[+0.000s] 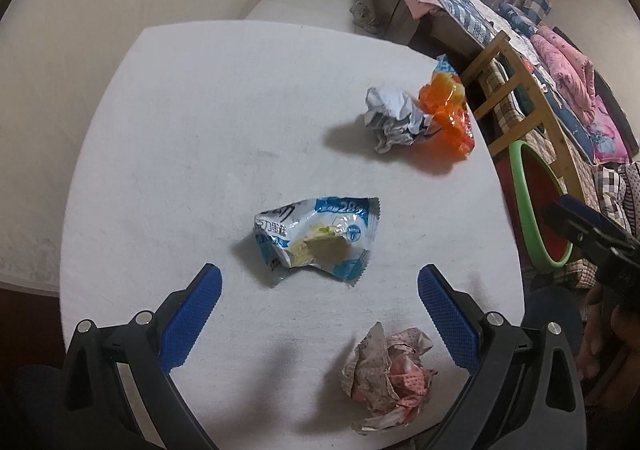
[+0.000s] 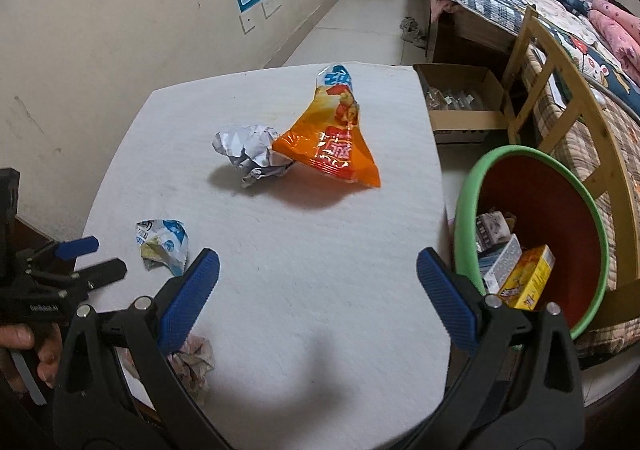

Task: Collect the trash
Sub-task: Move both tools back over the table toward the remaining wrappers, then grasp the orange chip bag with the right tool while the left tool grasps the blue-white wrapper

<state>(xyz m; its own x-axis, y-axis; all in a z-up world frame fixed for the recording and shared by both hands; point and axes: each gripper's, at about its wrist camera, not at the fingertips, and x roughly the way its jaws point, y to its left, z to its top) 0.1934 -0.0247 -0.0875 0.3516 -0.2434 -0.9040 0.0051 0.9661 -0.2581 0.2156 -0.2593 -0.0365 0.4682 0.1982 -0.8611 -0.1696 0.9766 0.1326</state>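
From the left wrist view, the left gripper (image 1: pixel 319 286) is hovering over the white table (image 1: pixel 180 130) with its blue fingers (image 1: pixel 192 314) spread wide and nothing between them. The blue-and-white wrapper (image 1: pixel 318 240) is lying flat just ahead of the fingertips, centred in the gap, its long axis running crosswise to the fingers, left to right. A crumpled pink paper ball (image 1: pixel 390 370) is sitting nearer the camera, close to the inner side of the right-hand finger. Farther off, a crumpled white paper ball (image 1: pixel 394 118) is touching an orange snack bag (image 1: pixel 450 110) near the far right edge of the table. The bin (image 1: pixel 528 210), green-rimmed and red inside, is standing beside the table on the right.

From the right wrist view, the right gripper (image 2: pixel 318 282) is also hanging released and empty above the table (image 2: pixel 320 270). The bin (image 2: pixel 468 210) is just beside its right-hand finger, already holding boxes. The wrapper (image 2: pixel 164 244) is lying well to the left, right in front of the left gripper (image 2: pixel 96 254), whose fingers are parted here too. The white paper ball (image 2: pixel 250 154) and the orange bag (image 2: pixel 332 142) are lying straight ahead, touching.

The left gripper looks clearly nearer the wrapper; a short push forward and down should bring the fingers astride it.
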